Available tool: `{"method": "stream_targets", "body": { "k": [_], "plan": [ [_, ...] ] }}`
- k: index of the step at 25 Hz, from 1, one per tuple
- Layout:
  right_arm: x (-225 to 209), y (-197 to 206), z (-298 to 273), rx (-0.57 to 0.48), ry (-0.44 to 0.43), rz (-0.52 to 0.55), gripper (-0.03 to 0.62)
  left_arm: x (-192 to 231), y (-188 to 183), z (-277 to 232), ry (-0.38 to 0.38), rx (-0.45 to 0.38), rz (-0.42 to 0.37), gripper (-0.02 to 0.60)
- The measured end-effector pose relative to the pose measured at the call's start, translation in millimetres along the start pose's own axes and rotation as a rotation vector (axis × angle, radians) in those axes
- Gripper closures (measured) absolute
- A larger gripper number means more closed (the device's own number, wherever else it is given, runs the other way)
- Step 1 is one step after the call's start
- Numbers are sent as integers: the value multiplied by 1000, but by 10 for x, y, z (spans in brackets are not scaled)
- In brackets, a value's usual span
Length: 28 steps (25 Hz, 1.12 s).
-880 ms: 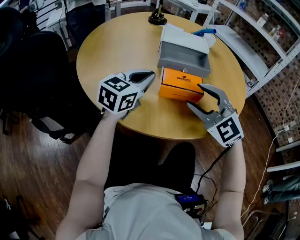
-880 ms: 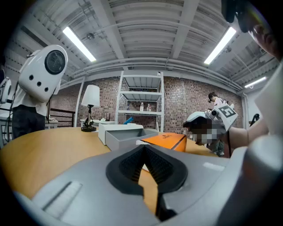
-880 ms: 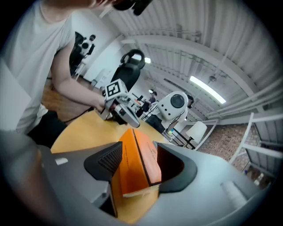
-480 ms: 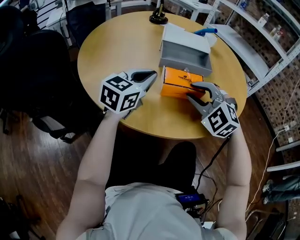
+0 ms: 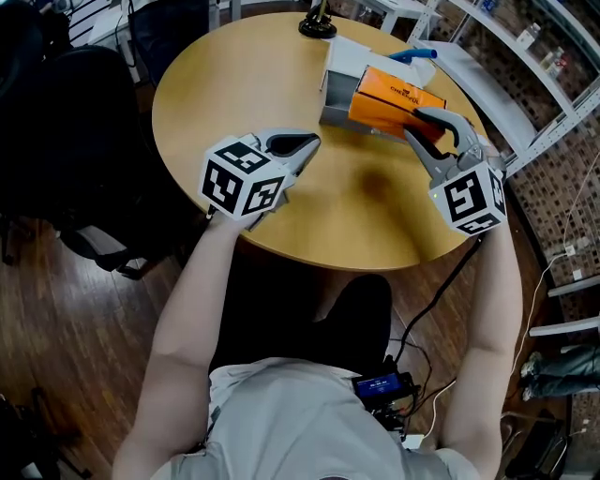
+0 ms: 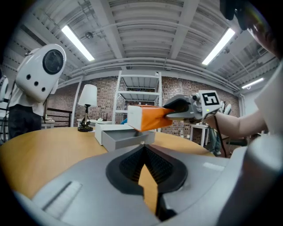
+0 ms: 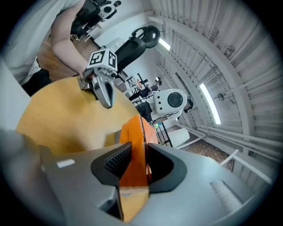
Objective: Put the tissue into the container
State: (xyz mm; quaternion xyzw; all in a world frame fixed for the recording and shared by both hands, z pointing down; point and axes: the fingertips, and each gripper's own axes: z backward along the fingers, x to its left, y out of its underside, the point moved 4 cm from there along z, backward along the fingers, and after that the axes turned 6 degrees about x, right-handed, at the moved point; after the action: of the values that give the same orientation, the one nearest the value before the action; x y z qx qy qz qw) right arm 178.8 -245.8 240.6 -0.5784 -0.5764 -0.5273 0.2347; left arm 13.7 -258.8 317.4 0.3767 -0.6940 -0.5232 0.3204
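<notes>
Table [image 5: 216, 84]: round, pale wood; carries the container on the side far from the person.

Forearms [image 5: 192, 300]: bare, reaching toward the container, one behind each gripper.

Container [image 6: 117, 140]: grey open box, low walls, mouth facing up, with a white panel standing along its back.

Tissue box [image 5: 389, 94]: orange with a white end, lifted clear of the table and tilted. White end hangs over the container's open mouth. Seems not yet to rest inside, though contact with the rim cannot be told from here.

Right gripper [image 5: 414, 126]: at the container's right side. Clamped on the tissue box, ribbed pads pressed flat against its two broad orange faces, box edge running out between the jaws toward the container.

Left gripper [image 5: 305, 150]: to the near left of the container, well apart from it, pointing at it low over the table. Jaws together at the tips, nothing between them, only a sliver of wood showing through the gap behind.

Lamp [image 5: 317, 23]: black base and white shade, beyond the container's far left corner.

Blue object [image 5: 408, 59]: just behind the container, too small to identify.
</notes>
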Motion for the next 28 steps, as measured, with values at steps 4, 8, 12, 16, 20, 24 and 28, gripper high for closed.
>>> {"method": "stream_targets", "body": {
  "k": [4,8,12,16,20,24,28],
  "plan": [
    [-162,130,-376,44,5,87,474,-134,-22,-41,92,3,-23,581],
    [-154,268,-765,44,-59,83,474,-149,-23,-60,90,2,-19,581],
    [-43,434,-1075,63,-139,30,468,-151,-24,-75,91,3,-22,581],
    [129,605,-1273,104,-210,-16,452,-143,-2,-59,93,6,-24,581],
    [68,626,-1192,76,-192,-55,447,-142,1,-48,93,3,-25,581],
    [-172,504,-875,-10,-97,-180,481,-139,0,-52,95,1,-23,581],
    [-246,400,-506,-122,-68,-568,591,-132,-7,-38,93,2,-22,581]
  ]
}}
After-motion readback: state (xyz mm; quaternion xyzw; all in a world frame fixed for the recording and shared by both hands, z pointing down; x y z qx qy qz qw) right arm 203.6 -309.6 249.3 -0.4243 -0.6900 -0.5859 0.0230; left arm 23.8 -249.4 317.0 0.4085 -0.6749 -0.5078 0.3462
